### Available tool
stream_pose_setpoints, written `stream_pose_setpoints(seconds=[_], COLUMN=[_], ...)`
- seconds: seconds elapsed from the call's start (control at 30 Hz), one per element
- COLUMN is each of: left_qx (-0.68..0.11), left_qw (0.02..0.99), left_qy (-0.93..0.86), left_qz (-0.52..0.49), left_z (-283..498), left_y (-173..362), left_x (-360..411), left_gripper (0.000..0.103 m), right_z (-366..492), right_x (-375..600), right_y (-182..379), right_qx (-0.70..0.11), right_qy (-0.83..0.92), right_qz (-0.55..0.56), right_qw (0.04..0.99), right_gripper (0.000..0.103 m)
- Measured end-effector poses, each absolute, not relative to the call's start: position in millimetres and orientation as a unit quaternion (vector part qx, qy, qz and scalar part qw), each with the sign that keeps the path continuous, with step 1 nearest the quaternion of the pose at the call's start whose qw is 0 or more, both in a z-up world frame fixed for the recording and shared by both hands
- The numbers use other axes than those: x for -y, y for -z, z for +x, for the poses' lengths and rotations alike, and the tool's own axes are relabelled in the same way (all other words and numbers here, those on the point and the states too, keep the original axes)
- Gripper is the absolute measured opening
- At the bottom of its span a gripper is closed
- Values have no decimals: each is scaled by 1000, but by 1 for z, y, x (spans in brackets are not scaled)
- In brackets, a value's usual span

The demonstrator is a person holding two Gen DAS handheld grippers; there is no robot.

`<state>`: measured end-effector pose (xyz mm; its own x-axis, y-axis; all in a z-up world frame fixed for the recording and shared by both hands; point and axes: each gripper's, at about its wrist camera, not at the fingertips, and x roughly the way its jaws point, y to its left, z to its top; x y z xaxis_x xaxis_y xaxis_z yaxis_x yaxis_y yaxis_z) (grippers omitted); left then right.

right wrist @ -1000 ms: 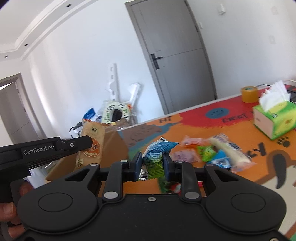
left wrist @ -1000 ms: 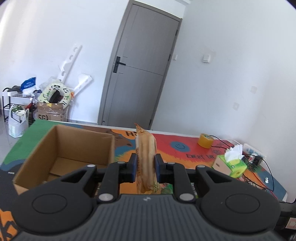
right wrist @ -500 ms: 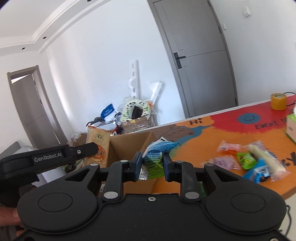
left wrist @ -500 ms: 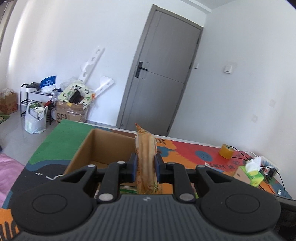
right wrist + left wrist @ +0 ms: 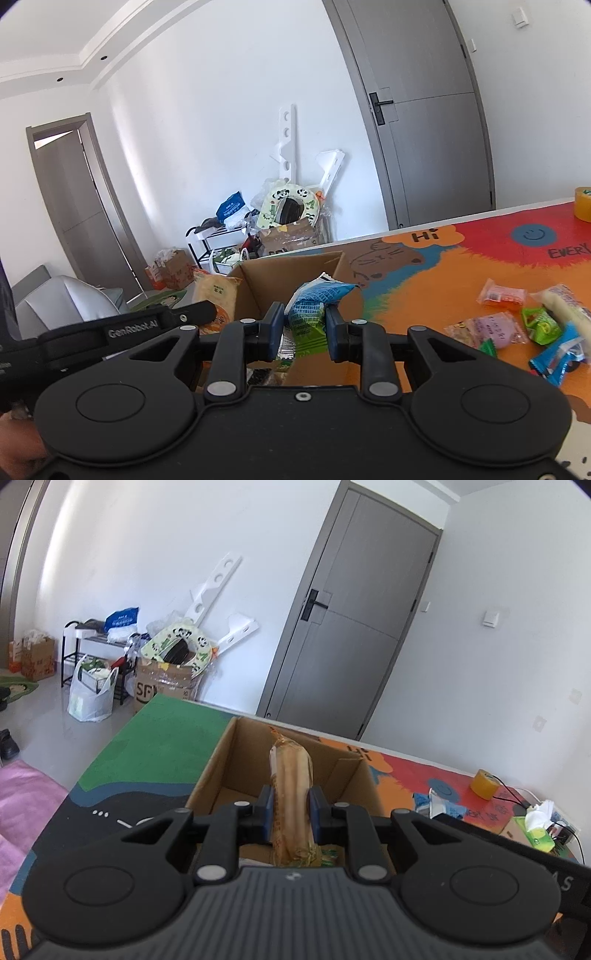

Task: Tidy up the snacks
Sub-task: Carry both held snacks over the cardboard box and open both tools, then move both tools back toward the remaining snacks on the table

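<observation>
Left claw: my left gripper is clenched on a tan biscuit packet, which stands upright at the centre of the left wrist frame.
Packet position: it hangs over the open cardboard box; in the right wrist frame the same packet shows at centre left, beside the box's left wall.
Box: it sits on the colourful table mat, flaps up; I see bare cardboard floor and a few wrappers at the near edge.
Right claw: my right gripper is grasping a blue and green snack bag, centre of the right wrist frame, held at the near right side of the box.
Loose snacks: lower right of the right wrist frame, an orange packet, a pink packet, a green packet, a white stick packet and a blue packet lie close together on the mat.
Far right: a tape roll at the right edge; in the left wrist frame, a green tissue box near it.
</observation>
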<state>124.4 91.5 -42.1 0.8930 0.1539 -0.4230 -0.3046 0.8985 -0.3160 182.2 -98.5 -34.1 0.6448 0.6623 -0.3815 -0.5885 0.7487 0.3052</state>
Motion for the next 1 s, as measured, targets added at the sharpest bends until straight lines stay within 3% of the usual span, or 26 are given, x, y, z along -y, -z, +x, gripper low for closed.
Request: stream_pose_setpoints(seconds=[0.33,0.47,0.57,0.63,0.73,0.9,1.0], left_qx=[-197,-194,-191,-190,-191,-189,-191], left_qw=[947,946,947,947,946,947,948], left_qy=[-141,-148,-154,-158,-160,-167,-171], left_qz=[-210,-211,-207,-206,-207,-198,-188], left_z=[117,110,105,103,103,103,103], left_y=[45,41,39,37,35,31,31], left_x=[-108,-114,-117,-118,-116,-108,-103], left_gripper=[26,35,44,50,57,80,87], right_z=[189,191,192,191,188,186,184], right_x=[77,65,60,60,65,82,96], right_y=[38,38,38,38,37,35,35], right_qx=[-255,-260,-262,-260,-262,-259,-259], right_qy=[-355,-364,-370,-364,-359,-341,-326], right_qz=[70,74,81,80,84,90,96], right_qw=[897,891,888,891,892,899,904], right_gripper=[26,26,32,50,53,63,69])
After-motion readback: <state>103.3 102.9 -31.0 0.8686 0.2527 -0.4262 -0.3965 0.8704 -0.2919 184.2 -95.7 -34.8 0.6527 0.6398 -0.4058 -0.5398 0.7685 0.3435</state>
